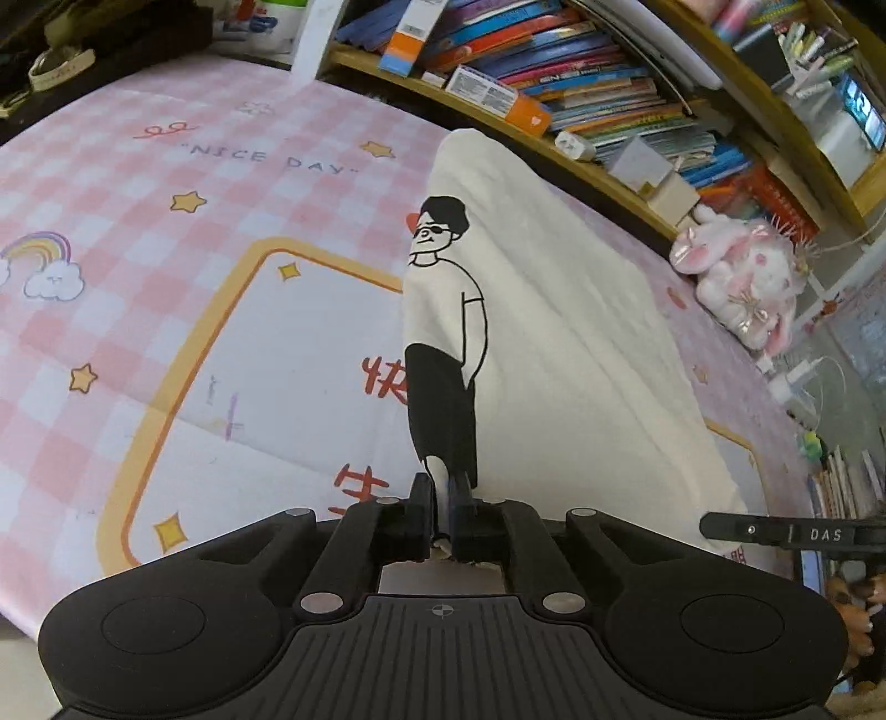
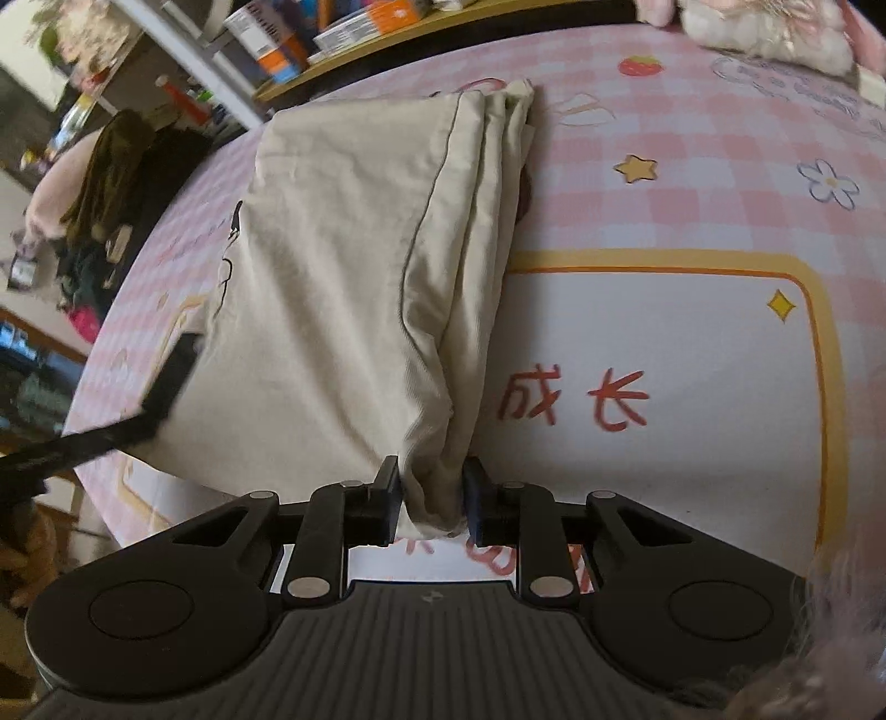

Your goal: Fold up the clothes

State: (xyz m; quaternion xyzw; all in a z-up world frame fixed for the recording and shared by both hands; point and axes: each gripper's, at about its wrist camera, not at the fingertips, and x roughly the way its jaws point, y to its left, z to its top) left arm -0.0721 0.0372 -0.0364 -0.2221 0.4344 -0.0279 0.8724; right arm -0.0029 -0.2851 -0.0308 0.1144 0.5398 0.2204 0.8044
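A cream T-shirt [image 1: 554,343], folded lengthwise with a cartoon figure printed along one edge, lies on the counter [image 1: 166,221], which is covered in a pink checked cloth with stars, a rainbow and a yellow-framed white panel. Left of the shirt in the left wrist view the cloth is bare apart from its prints, and a pile of dark clothing [image 1: 83,50] sits beyond the counter's far left corner. The left tool [image 1: 440,498] has its jaws pinched almost together on the shirt's near edge, right by the printed figure's feet. Behind the shirt, a wooden bookshelf [image 1: 609,94] crammed with books runs along the counter's far side, and a pink plush toy [image 1: 742,277] lies to the shirt's right, against the shelf. The right tool [image 2: 432,498] grips the bunched, layered corner of the shirt [image 2: 343,277], its jaws held a little apart by the thick fabric. The other tool's black finger [image 2: 166,382] crosses the shirt's left edge in that view.
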